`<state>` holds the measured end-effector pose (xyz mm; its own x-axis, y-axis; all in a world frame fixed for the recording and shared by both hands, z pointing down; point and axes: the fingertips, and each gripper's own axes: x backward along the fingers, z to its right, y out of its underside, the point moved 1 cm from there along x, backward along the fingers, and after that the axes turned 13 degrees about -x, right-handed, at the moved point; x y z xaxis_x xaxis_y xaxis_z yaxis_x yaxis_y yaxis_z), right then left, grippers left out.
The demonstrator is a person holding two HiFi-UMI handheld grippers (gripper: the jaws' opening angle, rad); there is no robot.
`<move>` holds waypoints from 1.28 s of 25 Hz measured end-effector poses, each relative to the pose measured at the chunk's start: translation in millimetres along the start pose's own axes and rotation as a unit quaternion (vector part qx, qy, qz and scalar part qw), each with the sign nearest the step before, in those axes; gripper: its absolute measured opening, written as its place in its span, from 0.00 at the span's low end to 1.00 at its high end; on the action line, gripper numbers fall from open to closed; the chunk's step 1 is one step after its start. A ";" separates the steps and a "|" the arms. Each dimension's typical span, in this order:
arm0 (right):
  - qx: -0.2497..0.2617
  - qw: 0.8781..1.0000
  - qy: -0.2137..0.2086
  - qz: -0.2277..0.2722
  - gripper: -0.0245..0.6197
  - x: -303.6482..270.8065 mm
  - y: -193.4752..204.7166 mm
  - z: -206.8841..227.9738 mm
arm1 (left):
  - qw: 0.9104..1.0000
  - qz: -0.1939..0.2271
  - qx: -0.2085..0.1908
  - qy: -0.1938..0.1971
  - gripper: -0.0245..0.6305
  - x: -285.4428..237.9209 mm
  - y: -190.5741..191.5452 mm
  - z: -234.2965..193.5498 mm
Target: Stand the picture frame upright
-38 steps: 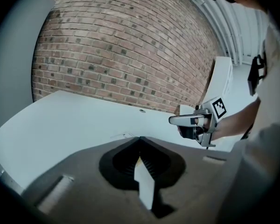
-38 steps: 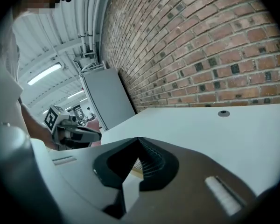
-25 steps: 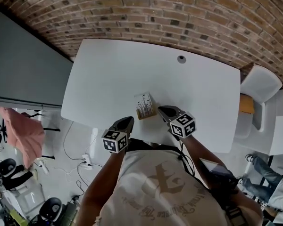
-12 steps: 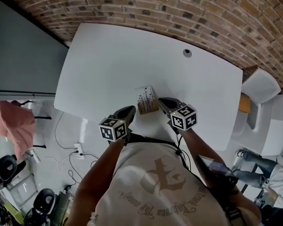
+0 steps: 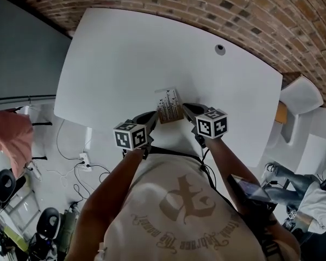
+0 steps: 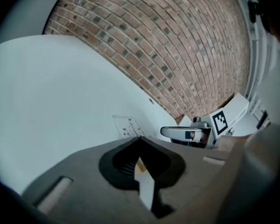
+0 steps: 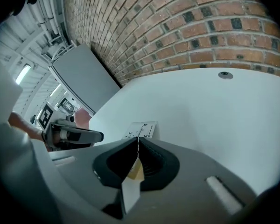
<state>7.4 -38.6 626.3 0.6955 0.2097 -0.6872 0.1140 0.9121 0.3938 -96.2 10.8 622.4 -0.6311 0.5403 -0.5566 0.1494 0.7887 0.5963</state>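
Note:
The picture frame lies flat on the white table, near its front edge. It shows a white print with small dark marks and a wooden near edge. My left gripper is shut and empty, its tip just left of the frame's near corner. My right gripper is also shut and empty, close to the frame's right side. From the left gripper view the frame lies just ahead. The right gripper view has the frame beyond its tip.
A round cable hole sits at the table's far right. A white chair stands off the right end and a grey panel off the left. A brick surface lies beyond the far edge. Cables lie on the floor.
Both grippers have moved forward to the frame and now flank its near end. Both stay shut. The frame has not moved on the table.

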 end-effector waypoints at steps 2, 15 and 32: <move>-0.005 1.000 0.004 -0.014 0.11 -5.2 2.7 -0.1 | 1.000 -0.016 0.022 0.000 0.04 -3.4 5.2 -3.3; -0.091 0.986 0.012 -0.138 0.32 -28.7 30.6 10.9 | 0.986 -0.134 0.097 -0.010 0.46 -29.3 23.2 -10.0; -0.121 0.976 0.024 -0.182 0.26 -40.8 34.2 17.2 | 0.964 -0.243 0.107 -0.014 0.34 -47.6 38.7 -10.6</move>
<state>-4.8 -22.0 678.3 0.6056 -0.1331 -0.7846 0.1733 0.9843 -0.0332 -68.5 12.6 678.1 -0.6452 0.0982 -0.7577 -0.0029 0.9914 0.1309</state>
